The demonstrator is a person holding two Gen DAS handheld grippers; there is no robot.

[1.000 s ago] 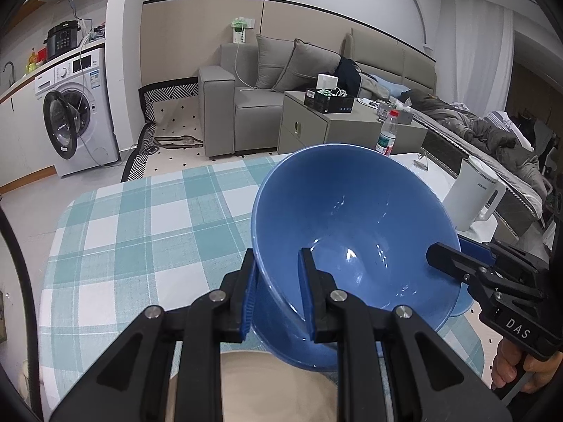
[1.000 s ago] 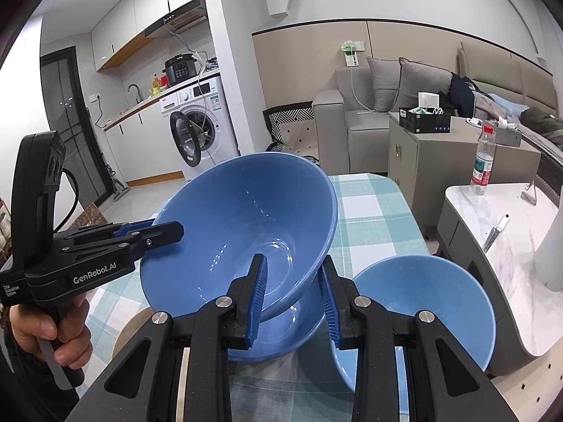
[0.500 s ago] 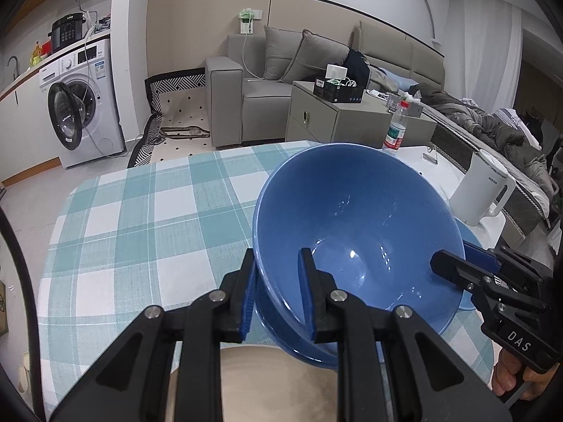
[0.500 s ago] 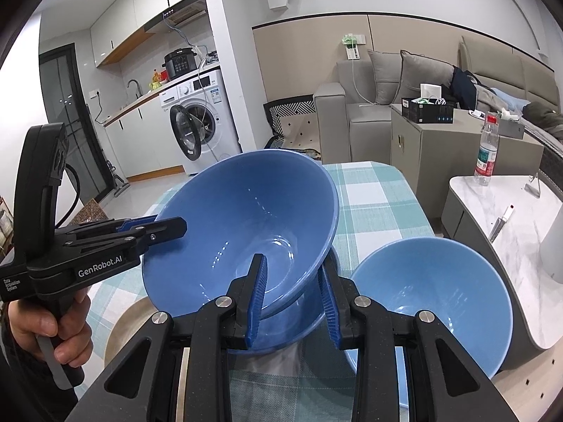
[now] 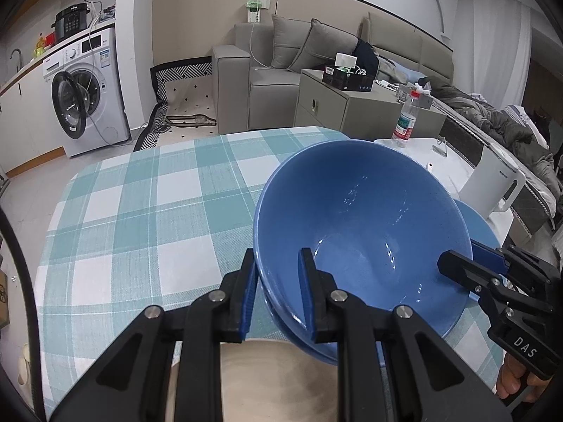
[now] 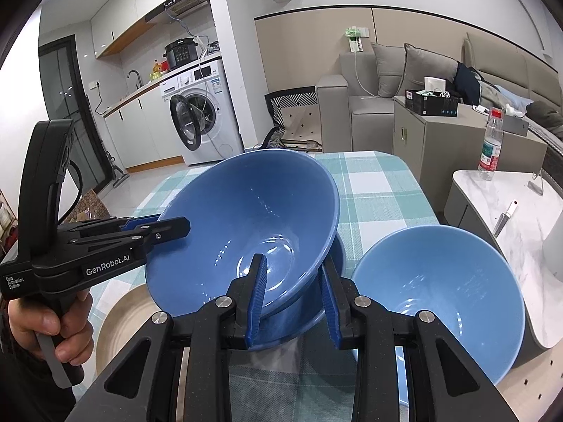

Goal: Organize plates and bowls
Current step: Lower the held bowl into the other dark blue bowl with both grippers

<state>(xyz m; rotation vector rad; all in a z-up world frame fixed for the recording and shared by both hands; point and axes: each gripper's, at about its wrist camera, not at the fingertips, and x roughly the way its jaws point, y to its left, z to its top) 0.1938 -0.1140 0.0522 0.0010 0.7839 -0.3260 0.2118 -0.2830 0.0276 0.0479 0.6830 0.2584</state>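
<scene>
On the left of the right wrist view, the left tool is seen held in a hand, its fingers closed on the left rim of a dark blue bowl. Just below it, a beige plate lies on the checked worktop. The dark blue bowl is tilted and is nested in a second dark blue bowl, of which only the lower rim shows beneath it. In the middle of that view, the right tool is closed on the near wall of the upper bowl, with one finger inside and one outside. To the right, a lighter blue bowl stands upright on the worktop, just beside the nested pair; contact between them cannot be told. In the left wrist view, the checked worktop fills the left side, and the left tool is seen clamped over the near-left rim of the dark blue bowl, one finger inside and one outside. The beige plate is seen near, below that tool. At the right of this view, the right tool is gripping the bowl's right rim, and a white kettle stands further right on a marble surface.
</scene>
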